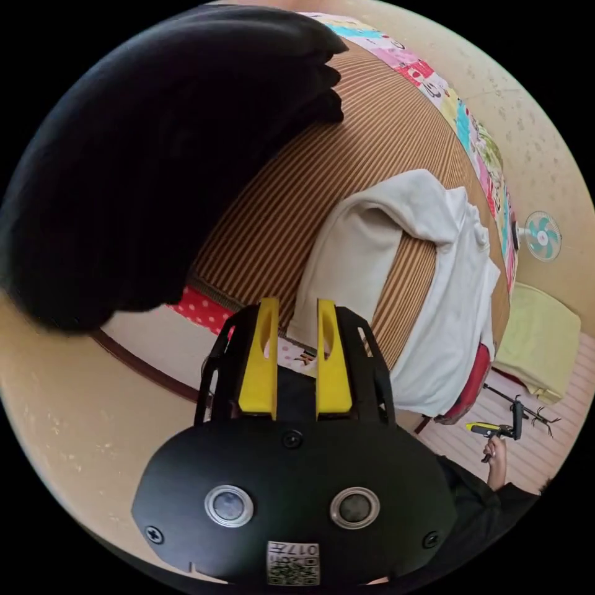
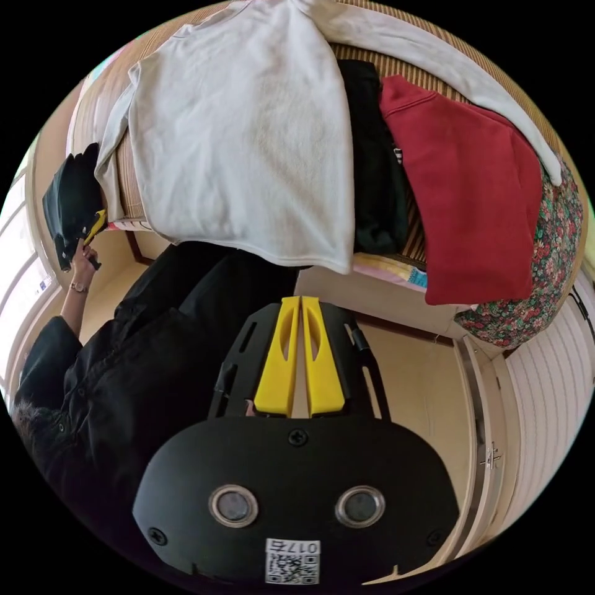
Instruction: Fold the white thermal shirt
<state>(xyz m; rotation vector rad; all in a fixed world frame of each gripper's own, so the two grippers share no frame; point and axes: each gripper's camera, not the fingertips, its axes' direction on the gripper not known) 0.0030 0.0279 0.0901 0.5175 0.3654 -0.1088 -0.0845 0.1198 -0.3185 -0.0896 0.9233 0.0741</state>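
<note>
Shirt first: the white thermal shirt lies spread on the striped mat of a bed, its hem hanging over the near edge and one long sleeve trailing off across the mat behind a red sweatshirt and a dark folded garment. In the left gripper view the same shirt drapes over the mat's far side, with a stack of black folded clothes close to the camera.

The left gripper has its yellow jaws parted a little with nothing between them. The right gripper has its jaws pressed nearly together, tip to tip, and they look empty, though a thin edge of cloth would be hard to make out at this angle. Both hang off the bed's edge, apart from the shirt.

By my judgement the fold has not begun, so the step in hand is the first grasp. Doing it well probably means opening the right jaws before reaching, taking the hem at one corner and the matching shoulder with the other gripper, and pulling the loose sleeve clear of the red sweatshirt before folding across the body.
</note>
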